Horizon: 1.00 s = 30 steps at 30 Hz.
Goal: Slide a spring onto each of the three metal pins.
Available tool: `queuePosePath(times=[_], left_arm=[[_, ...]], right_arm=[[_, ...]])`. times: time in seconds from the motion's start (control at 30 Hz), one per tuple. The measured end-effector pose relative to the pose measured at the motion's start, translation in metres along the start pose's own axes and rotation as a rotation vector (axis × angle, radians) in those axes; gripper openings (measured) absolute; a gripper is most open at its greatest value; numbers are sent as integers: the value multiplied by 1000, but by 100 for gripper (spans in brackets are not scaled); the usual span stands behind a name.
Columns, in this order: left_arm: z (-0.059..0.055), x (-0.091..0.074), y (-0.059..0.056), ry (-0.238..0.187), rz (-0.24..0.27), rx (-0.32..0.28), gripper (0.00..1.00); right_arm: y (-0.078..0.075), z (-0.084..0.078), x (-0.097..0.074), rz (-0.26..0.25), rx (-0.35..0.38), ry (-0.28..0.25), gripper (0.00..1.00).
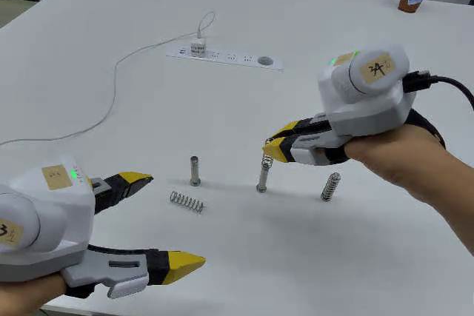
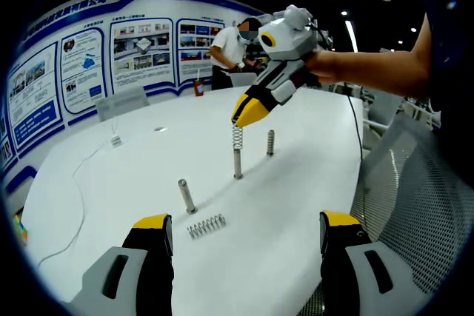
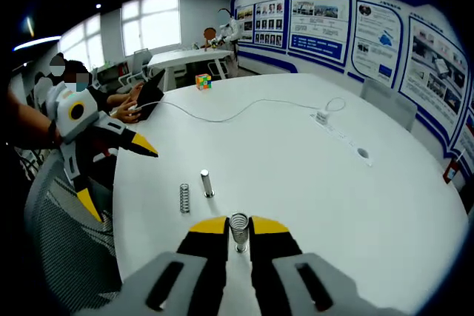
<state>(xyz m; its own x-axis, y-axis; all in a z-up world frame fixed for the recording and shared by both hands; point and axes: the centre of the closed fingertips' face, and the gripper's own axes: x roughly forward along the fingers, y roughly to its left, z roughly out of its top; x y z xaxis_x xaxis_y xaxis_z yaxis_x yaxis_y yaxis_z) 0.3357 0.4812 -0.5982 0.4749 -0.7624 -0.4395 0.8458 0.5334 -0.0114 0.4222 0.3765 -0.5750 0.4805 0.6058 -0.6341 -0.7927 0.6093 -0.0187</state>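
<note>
My right claw (image 1: 274, 149) clamped on spring (image 1: 266, 161) atop centre pin (image 1: 262, 179); my left claw (image 1: 170, 220) apart, lower left, over desk (image 1: 111, 131)

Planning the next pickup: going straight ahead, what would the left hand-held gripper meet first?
Likely the loose spring, lying ahead of the left hand-held gripper, a little off its midline; depth is unclear.
</note>
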Motion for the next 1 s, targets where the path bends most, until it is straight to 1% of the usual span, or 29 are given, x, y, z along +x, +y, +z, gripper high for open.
queuePosePath(times=[0.37,0.57,1.0], left_arm=[[0,0,-1,1,4,-4,83],[-1,-1,-1,2,5,-4,83],[-3,-1,2,4,6,-9,83]], right_arm=[[-3,-7,7,4,17,9,12],[-6,-15,13,2,36,15,12],[-5,-32,29,6,74,43,12]])
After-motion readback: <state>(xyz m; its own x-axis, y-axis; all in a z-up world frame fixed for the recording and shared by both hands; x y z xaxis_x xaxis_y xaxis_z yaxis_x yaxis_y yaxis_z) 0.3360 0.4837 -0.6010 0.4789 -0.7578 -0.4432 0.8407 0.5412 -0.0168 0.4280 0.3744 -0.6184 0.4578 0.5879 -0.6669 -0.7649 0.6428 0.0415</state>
